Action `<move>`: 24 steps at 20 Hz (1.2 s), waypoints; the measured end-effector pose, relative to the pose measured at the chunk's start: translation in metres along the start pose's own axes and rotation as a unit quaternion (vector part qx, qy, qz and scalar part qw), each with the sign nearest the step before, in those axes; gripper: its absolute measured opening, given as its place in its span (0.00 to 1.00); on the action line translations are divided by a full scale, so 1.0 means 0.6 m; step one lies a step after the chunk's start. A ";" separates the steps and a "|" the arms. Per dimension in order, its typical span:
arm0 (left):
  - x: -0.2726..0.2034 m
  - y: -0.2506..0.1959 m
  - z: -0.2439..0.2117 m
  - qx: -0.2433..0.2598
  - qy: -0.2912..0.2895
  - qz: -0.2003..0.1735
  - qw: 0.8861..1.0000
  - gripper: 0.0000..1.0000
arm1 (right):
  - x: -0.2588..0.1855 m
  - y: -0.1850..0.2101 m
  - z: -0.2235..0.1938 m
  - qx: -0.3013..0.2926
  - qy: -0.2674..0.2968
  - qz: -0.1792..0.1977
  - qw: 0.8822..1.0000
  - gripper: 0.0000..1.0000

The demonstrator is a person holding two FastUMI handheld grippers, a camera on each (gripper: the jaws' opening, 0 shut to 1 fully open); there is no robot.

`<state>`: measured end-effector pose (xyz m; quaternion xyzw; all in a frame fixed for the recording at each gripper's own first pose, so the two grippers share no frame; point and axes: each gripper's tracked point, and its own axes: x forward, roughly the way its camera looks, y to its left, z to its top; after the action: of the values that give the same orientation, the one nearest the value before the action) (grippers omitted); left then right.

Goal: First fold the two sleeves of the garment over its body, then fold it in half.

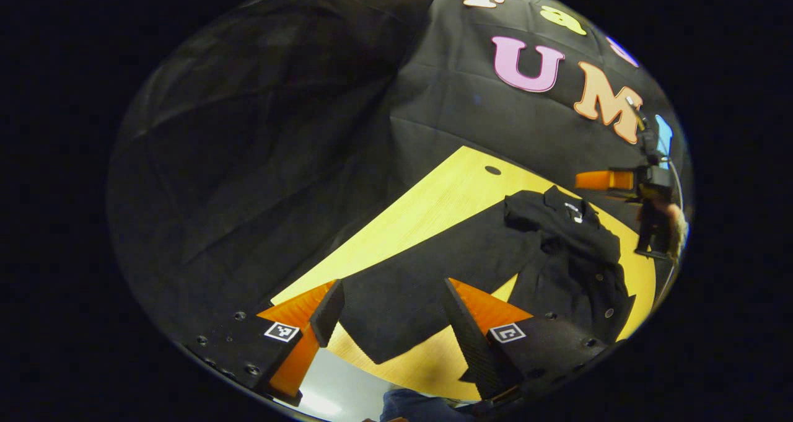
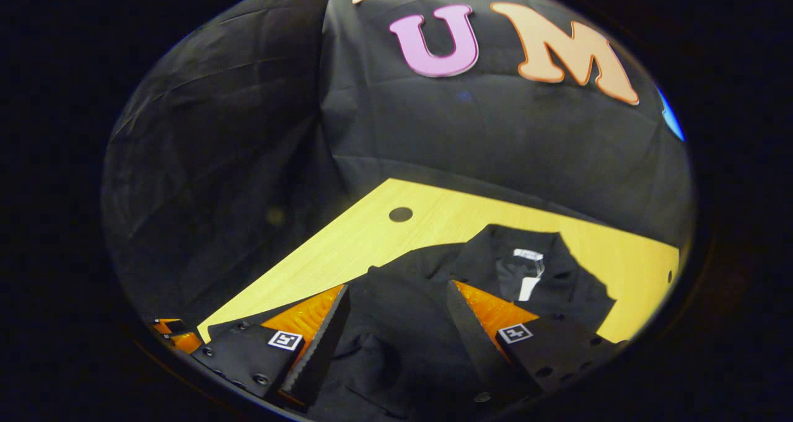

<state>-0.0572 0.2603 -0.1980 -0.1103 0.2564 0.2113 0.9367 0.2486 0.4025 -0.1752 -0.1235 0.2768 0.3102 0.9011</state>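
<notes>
Lining up both claws over the dark garment before any sleeve is folded.

I am holding my left claw [image 1: 387,323] spread wide, gripping nothing, above the near sleeve [image 1: 409,285], which is lying stretched out flat across the yellow tabletop [image 1: 433,199] toward me. That seems the right place, since the sleeve's end has to be pinched first to carry it over the body. I am hovering my right claw [image 2: 396,329], also spread and empty, over the garment [image 2: 495,273], whose collar [image 2: 526,261] is pointing at the booth wall with a pale tag showing. In the left gripper view that right claw [image 1: 604,180] is hanging above the collar end, well apart from my left. The other sleeve I cannot make out.
</notes>
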 end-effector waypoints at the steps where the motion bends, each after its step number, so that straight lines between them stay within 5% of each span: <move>1: 0.004 0.005 -0.008 -0.001 0.003 0.002 1.000 0.95 | -0.027 -0.005 0.001 -0.003 -0.009 -0.005 1.000 0.98; 14: 0.050 0.034 -0.085 0.062 0.041 0.010 0.997 0.95 | -0.302 -0.117 -0.064 0.065 -0.102 -0.133 0.984 0.98; 24: 0.054 0.025 -0.100 0.081 0.040 0.008 0.996 0.96 | -0.411 -0.184 -0.097 0.128 -0.146 -0.203 0.960 0.98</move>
<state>-0.0645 0.2657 -0.2673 -0.0400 0.3107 0.1922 0.9300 0.1316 0.1728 -0.0750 -0.0144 0.1487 0.0980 0.9839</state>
